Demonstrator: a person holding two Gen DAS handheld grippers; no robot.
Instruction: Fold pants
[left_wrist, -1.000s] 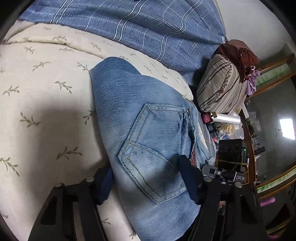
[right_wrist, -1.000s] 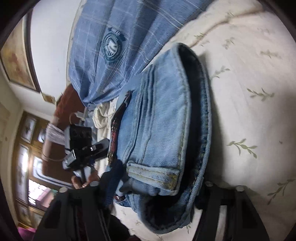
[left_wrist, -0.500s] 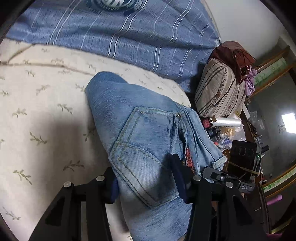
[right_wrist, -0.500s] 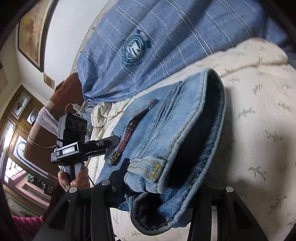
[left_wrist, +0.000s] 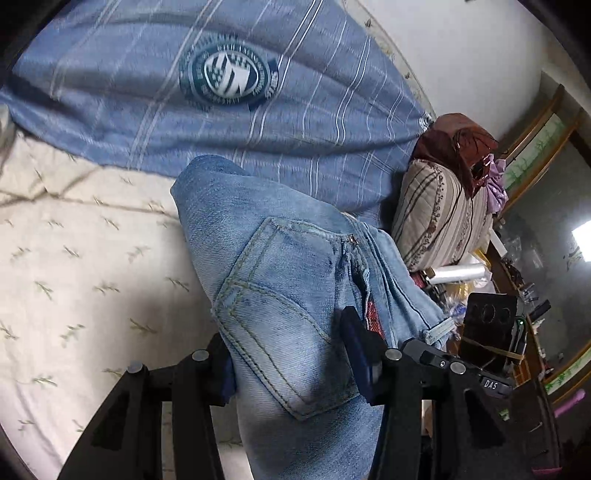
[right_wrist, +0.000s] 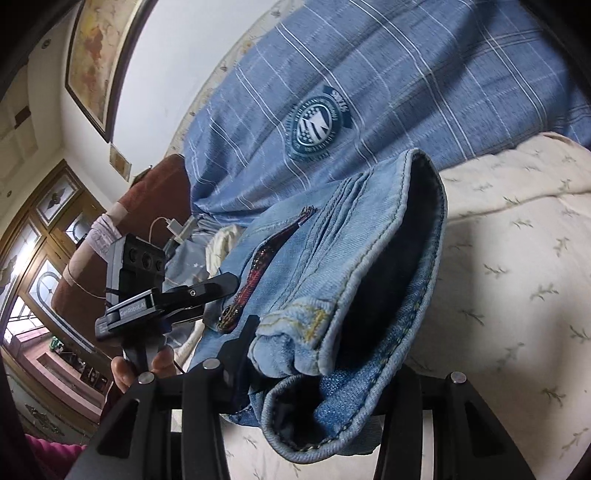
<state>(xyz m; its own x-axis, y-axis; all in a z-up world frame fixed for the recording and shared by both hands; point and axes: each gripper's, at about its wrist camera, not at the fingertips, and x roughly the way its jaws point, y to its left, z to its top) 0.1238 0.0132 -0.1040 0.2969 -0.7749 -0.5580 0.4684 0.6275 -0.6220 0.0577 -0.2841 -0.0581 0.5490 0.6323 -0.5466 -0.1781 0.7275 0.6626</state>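
Folded light-blue denim pants clamped at both ends above cream leaf-print bedsheet.
Left: left gripper clenched on back-pocket end, jaws lately narrowed onto denim. Far: blue striped pillow with round crest; far right, beige striped cushion. Right: right gripper clenched on bunched waistband, jaws likewise lately narrowed.
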